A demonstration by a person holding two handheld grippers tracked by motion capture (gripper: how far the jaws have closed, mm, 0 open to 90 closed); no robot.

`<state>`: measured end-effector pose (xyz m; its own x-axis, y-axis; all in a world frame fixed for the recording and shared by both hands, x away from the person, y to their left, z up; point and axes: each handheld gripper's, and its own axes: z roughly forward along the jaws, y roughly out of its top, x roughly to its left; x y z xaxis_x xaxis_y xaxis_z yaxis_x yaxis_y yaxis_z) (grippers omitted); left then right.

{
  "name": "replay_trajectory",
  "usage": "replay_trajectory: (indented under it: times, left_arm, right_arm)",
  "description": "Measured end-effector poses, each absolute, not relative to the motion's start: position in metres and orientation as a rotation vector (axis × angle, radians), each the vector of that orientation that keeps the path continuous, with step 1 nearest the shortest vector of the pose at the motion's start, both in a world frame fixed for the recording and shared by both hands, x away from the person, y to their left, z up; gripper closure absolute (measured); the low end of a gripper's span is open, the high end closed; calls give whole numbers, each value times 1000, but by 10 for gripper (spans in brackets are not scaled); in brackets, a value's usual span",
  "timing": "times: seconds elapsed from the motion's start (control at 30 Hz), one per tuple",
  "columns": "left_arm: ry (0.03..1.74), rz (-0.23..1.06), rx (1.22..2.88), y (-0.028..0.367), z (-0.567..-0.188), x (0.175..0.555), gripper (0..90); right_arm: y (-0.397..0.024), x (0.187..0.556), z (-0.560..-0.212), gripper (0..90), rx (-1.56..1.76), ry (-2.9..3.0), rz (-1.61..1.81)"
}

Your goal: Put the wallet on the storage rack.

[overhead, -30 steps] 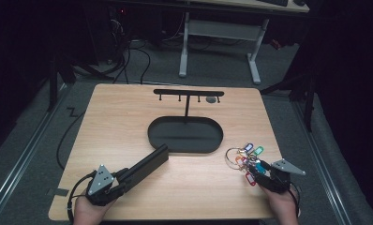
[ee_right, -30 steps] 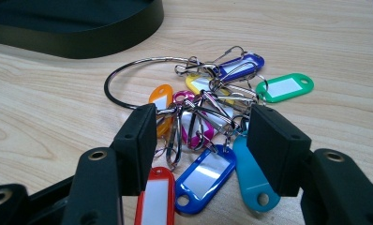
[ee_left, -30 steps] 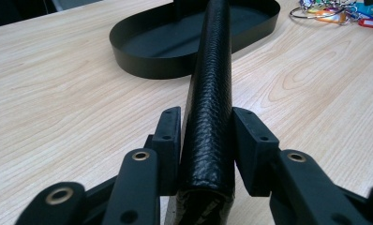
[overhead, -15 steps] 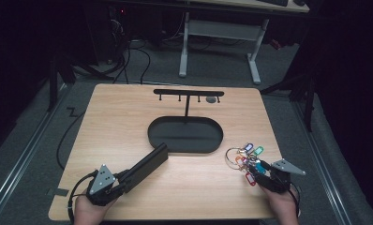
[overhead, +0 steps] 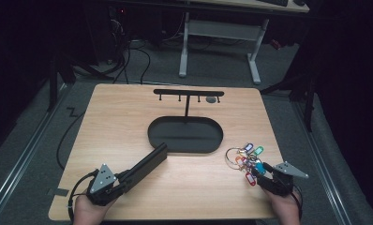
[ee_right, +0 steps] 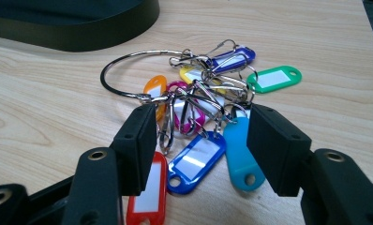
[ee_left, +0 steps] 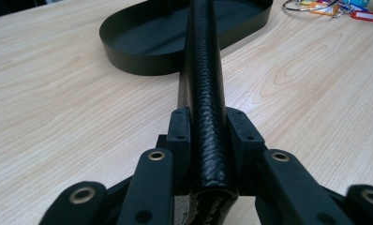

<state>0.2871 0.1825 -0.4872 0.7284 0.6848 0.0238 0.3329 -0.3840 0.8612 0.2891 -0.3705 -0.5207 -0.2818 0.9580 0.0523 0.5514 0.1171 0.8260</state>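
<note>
Left tongs (ee_left: 205,154) clamped on near end of black textured leather case (overhead: 145,165), prob a glasses/pen case; jaws just been closing, case between pads, both pads pressing its sides. Case lies flat on counter (overhead: 119,117), far end just beside rim of black oval tray (overhead: 156,138).

Handling, est.: case light, semi-stiff shell, grain gives decent friction; long lever from an end grip, so likely to droop or swing; better hold nearer mid-length if lifting.

Right tongs (ee_right: 201,140) open, straddling key-tag bunch (overhead: 248,157) at counter's right, right of tray; pads not pressing anything.

Bunch est. light, floppy, tangly; tags slick plastic, will dangle; best hold = big steel ring (ee_right: 128,75) or a snap-hook cluster, not a single tag.

Count: 1 case; 1 tray; 1 large ring; tags seen ~8 (red, 2 blue, cyan, green, orange, yellow, pink), some overlapped so not certain; 1 black T-shaped hook rack (overhead: 188,93) rising behind tray w/ 4 pegs; small grey round item under its right end, can't ID.
</note>
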Motion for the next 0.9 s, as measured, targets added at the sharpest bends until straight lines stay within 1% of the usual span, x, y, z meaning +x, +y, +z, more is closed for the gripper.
replay_trajectory:
  times: [0.33, 0.5, 0.8, 0.9]
  left_arm:
    - [684, 520, 2003, 166, -478, 282, 740]
    - [635, 533, 2055, 149, -473, 289, 740]
    - [513, 531, 2103, 125, -446, 300, 740]
    - [440, 560, 2180, 115, -433, 311, 740]
  right_arm:
    - [-374, 284, -522, 422, 1452, 1907, 1042]
    - [-379, 279, -522, 417, 1471, 1883, 1069]
    - [-389, 272, -520, 421, 1490, 1853, 1105]
    - [-389, 271, -520, 422, 1491, 1851, 1107]
